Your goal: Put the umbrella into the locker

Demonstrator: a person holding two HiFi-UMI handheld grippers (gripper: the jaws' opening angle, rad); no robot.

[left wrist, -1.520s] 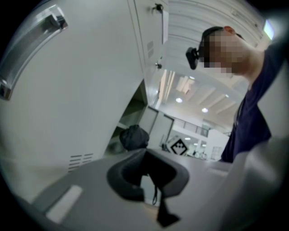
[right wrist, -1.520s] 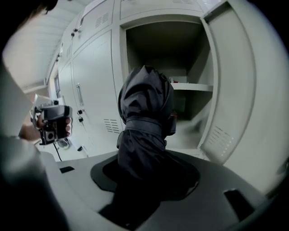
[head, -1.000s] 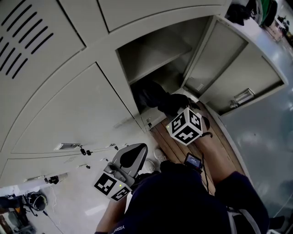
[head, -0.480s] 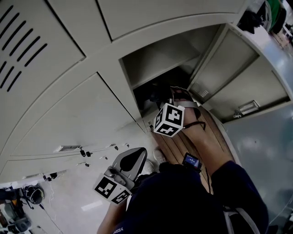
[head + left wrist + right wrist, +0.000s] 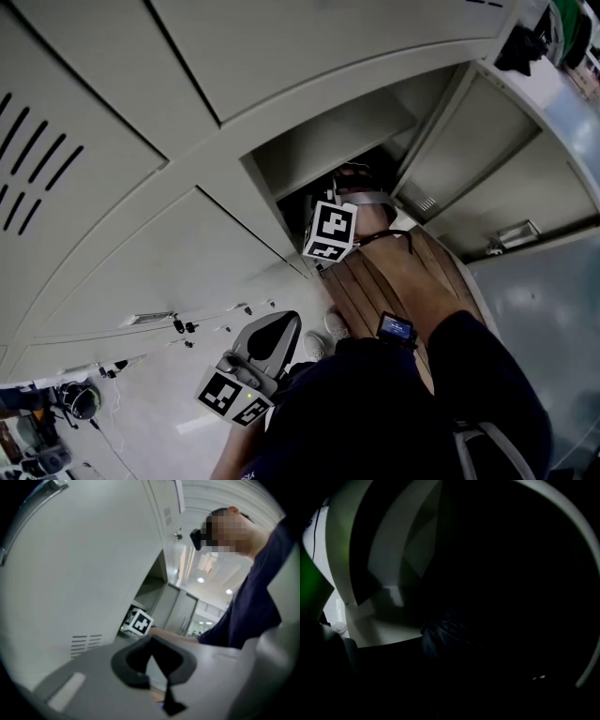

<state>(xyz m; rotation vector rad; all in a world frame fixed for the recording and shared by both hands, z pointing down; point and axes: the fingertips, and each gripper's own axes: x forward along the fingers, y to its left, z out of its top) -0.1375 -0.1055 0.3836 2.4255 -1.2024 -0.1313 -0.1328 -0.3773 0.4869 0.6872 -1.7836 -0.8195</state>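
My right gripper (image 5: 349,187) reaches into the open locker compartment (image 5: 323,141), its marker cube (image 5: 330,232) just outside the opening. In the very dark right gripper view a dark folded umbrella (image 5: 440,637) lies bunched straight ahead between the jaws, inside the locker. The jaws themselves are lost in the dark, and the umbrella has travelled in with them, so it reads as held. My left gripper (image 5: 267,339) hangs low at my side, well away from the locker, jaws together and empty (image 5: 157,667).
The locker's door (image 5: 487,178) stands swung open to the right. Closed locker doors (image 5: 141,253) fill the left and top. A shelf divides the open compartment above the umbrella. Brown wooden boards (image 5: 375,281) lie below the opening.
My right gripper has moved up and into the locker with the umbrella, rolling as it went. The left gripper has stayed low and still.
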